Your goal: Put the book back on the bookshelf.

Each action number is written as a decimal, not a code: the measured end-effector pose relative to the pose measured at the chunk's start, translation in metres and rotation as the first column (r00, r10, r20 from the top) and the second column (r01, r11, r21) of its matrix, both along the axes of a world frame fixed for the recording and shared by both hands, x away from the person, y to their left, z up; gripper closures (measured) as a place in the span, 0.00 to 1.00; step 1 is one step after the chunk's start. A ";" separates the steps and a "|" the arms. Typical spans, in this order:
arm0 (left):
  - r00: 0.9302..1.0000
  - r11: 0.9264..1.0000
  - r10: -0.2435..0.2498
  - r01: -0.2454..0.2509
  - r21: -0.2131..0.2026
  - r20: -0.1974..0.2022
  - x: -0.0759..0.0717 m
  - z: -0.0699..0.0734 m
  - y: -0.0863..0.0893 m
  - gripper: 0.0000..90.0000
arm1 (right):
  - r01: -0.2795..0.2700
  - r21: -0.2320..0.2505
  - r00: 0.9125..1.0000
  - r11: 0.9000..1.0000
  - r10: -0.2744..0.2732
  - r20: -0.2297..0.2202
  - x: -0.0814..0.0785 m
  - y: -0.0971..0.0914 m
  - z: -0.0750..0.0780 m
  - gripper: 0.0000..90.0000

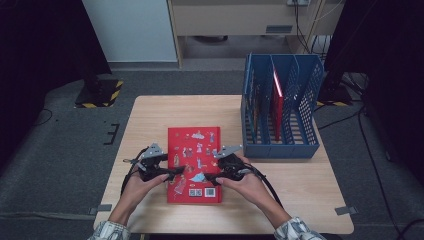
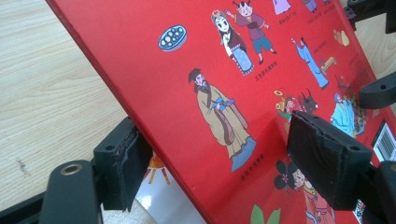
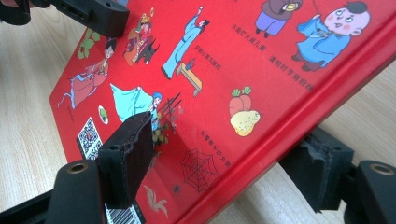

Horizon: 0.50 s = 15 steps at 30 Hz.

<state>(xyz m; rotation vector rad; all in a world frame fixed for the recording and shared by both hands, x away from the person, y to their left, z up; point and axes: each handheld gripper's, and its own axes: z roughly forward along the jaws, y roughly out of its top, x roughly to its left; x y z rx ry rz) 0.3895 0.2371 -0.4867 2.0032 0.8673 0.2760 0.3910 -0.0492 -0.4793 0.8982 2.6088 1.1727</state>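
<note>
Red book between two claws on the tabletop.
The book (image 1: 194,164) lies on the wooden tabletop (image 1: 150,120), near a blue rack (image 1: 280,107). The left claw (image 1: 172,173) and right claw (image 1: 210,176) each straddle a side edge, one jaw above and one below, not yet pressing.

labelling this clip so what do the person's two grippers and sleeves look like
Both are black handheld tools: the left gripper and right gripper each carry a grey three-cornered plate on top and trail a black cable. The jaws end in blocky black pads with worn, ridged faces on rounded arms with a metal-ringed hole. The sleeves are pale and patterned.
</note>
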 end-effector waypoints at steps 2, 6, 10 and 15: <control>1.000 1.000 -0.006 0.006 0.001 0.006 -0.001 0.002 0.001 0.26 | -0.004 0.005 1.000 1.000 0.004 0.000 0.001 0.001 0.002 0.32; 1.000 1.000 -0.006 0.006 -0.004 0.009 -0.002 0.004 0.001 0.27 | -0.006 -0.004 1.000 1.000 0.006 0.007 0.004 0.003 0.004 0.32; 1.000 1.000 -0.003 0.003 -0.001 0.004 -0.002 0.005 0.001 0.27 | -0.007 -0.011 1.000 1.000 0.007 0.012 0.005 0.005 0.006 0.32; 1.000 1.000 -0.004 0.004 0.016 0.005 -0.003 0.009 0.000 0.27 | -0.015 -0.010 1.000 1.000 0.015 0.016 0.005 0.003 0.009 0.35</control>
